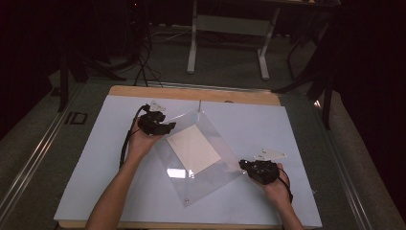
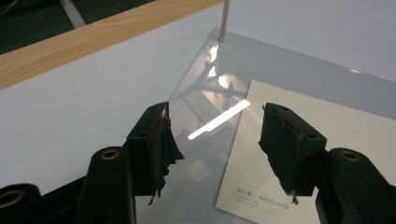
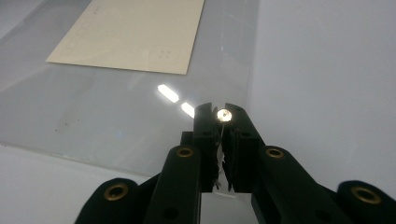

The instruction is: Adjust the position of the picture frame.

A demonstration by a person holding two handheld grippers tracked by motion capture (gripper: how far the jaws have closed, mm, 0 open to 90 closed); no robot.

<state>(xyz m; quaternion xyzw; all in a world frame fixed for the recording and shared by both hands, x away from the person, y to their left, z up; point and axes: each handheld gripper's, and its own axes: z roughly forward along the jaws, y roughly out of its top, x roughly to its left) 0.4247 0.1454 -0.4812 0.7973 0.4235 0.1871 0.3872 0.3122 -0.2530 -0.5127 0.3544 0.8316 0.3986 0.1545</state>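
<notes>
A clear plastic sheet [image 1: 206,182] lies turned like a diamond on the white table, with a cream card [image 1: 194,148] at its middle. My left gripper [image 1: 170,127] hovers open over the sheet's upper-left edge; in the left gripper view its jaws [image 2: 215,121] stand wide apart above the sheet [image 2: 205,84] and the card's corner [image 2: 336,126]. My right gripper [image 1: 242,165] is at the sheet's right corner. There its jaws [image 3: 223,112] are shut on a small shiny metal pin [image 3: 223,115]. A thin metal post [image 2: 224,18] stands at the sheet's far corner.
The white table top [image 1: 287,129] has a wooden strip [image 1: 191,93] along its far edge. Beyond it on the dark floor stand a white desk frame [image 1: 230,28] and dark chair legs [image 1: 306,81]. A small screw [image 1: 186,200] marks the sheet's near corner.
</notes>
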